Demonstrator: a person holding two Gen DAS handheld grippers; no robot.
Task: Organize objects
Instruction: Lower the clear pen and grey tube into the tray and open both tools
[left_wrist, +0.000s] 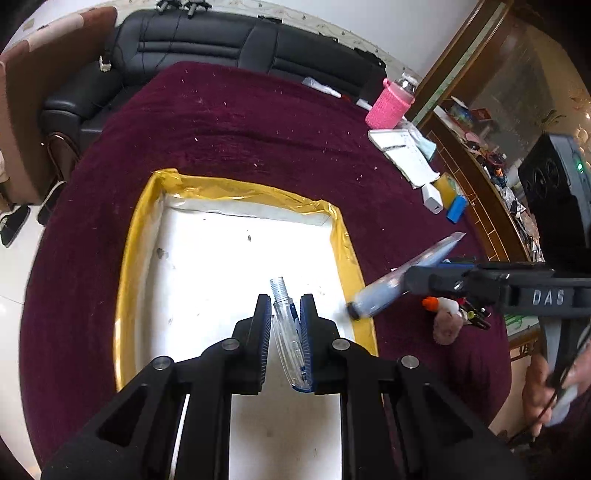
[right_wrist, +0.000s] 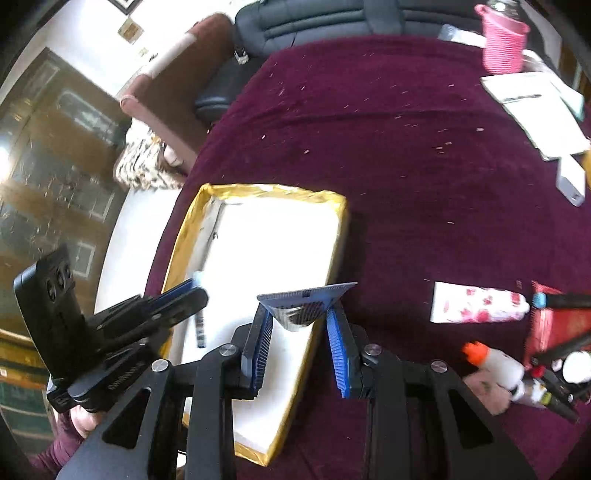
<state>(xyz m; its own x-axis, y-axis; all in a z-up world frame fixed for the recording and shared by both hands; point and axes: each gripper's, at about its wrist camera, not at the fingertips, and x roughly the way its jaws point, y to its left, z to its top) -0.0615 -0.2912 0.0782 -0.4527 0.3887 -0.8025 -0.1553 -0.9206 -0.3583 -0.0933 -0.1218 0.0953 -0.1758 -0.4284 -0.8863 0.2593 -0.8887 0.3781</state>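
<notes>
A white tray with a yellow taped rim (left_wrist: 236, 192) (right_wrist: 273, 190) lies on the maroon tablecloth. My left gripper (left_wrist: 284, 306) is shut on a clear plastic pen (left_wrist: 286, 325) and holds it over the tray; it also shows in the right wrist view (right_wrist: 197, 288). My right gripper (right_wrist: 299, 317) is shut on a grey-blue squeeze tube (right_wrist: 306, 299) above the tray's right rim; the tube (left_wrist: 402, 277) shows tilted, cap down, in the left wrist view, held by the right gripper (left_wrist: 417, 280).
Right of the tray lie a white tube with red flowers (right_wrist: 476, 302), a white glue bottle with an orange cap (right_wrist: 495, 360), a red box (right_wrist: 557, 325) and pens. At the back right stand a pink knitted bottle holder (left_wrist: 388, 105), papers (left_wrist: 406, 155) and a white charger (left_wrist: 432, 197). A black sofa (left_wrist: 207, 40) is behind.
</notes>
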